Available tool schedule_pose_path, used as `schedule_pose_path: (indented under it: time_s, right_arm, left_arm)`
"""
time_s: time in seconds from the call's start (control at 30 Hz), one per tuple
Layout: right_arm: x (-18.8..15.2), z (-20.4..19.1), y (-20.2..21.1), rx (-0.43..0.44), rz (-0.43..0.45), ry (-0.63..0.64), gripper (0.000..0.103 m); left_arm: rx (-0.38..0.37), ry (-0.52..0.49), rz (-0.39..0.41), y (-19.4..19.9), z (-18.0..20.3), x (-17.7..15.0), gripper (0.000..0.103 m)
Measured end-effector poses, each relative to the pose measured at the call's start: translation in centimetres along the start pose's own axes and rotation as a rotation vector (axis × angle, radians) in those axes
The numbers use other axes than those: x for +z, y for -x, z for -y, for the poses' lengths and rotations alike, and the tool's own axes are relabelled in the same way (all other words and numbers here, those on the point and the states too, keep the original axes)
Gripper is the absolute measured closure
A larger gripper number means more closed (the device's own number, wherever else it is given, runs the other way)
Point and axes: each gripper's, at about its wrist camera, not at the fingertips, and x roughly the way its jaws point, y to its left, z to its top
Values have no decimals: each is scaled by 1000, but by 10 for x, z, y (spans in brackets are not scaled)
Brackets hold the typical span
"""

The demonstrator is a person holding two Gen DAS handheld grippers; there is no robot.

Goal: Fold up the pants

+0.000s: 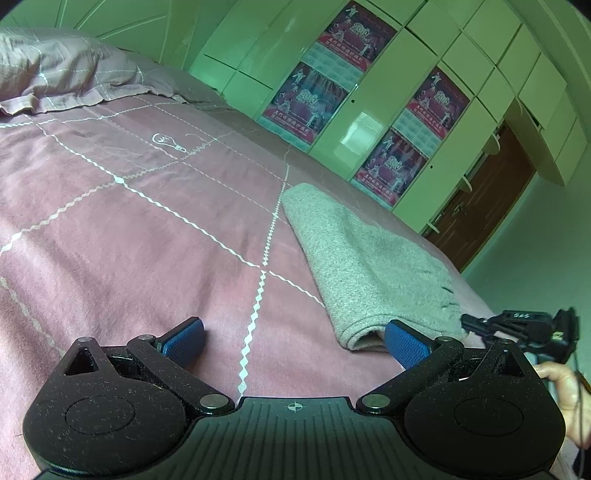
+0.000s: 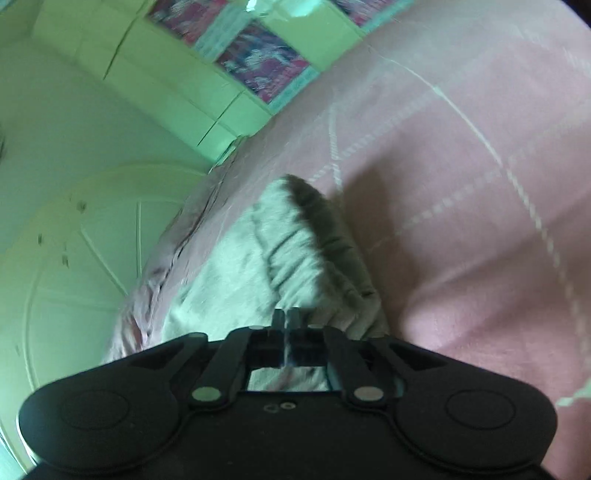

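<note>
Pink bedspread [image 1: 147, 229] with white zigzag grid covers the bed; pillow [image 1: 55, 74] at the far end, pale wardrobe [image 1: 424, 122] with 4 posters [image 1: 354, 35] behind. Grey pants [image 1: 365, 258], folded into a strip, lie near the bed's edge. Left gripper [image 1: 293, 338] spread wide, empty, right pad beside the pants' near end. Right gripper [image 2: 287, 317] pinched on the pants' fabric.

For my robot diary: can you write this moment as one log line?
pants: folded on bed | left gripper: open, empty | right gripper: shut on pants
</note>
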Motion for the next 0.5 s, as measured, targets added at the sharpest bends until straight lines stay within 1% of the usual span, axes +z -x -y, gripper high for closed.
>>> schedule_pose_path:
  time_s: [0.03, 0.07, 0.1, 0.13, 0.23, 0.27, 0.33, 0.37, 0.43, 0.5]
  right_arm:
    - [-2, -5, 10, 1, -3, 21, 74]
    - [-6, -7, 20, -11, -2, 36, 49]
    - [-12, -11, 32, -28, 8, 67, 29]
    - [-18, -16, 47, -44, 18, 112, 26]
    - [-42, -23, 87, -80, 8, 206, 27]
    - [-48, -26, 103, -91, 12, 238, 24]
    - [-69, -38, 131, -131, 48, 299, 8]
    - [-80, -46, 148, -159, 82, 327, 6]
    - [-101, -58, 175, -168, 127, 363, 6]
    - [-119, -70, 196, -179, 154, 393, 6]
  left_arm:
    - [6, -2, 0, 0, 1, 0, 0]
    - [16, -4, -1, 1, 2, 0, 0]
    - [32, -9, -1, 4, 5, -1, 0]
    - [53, -16, -5, 7, 8, -2, 0]
    - [96, -39, -30, 23, 19, -10, 0]
    - [106, -41, -35, 31, 23, -13, 0]
    - [114, -67, -52, 48, 36, -23, 0]
    - [126, -81, -53, 59, 45, -28, 0]
    - [140, -98, -50, 82, 61, -39, 0]
    - [158, -117, -44, 103, 78, -49, 0]
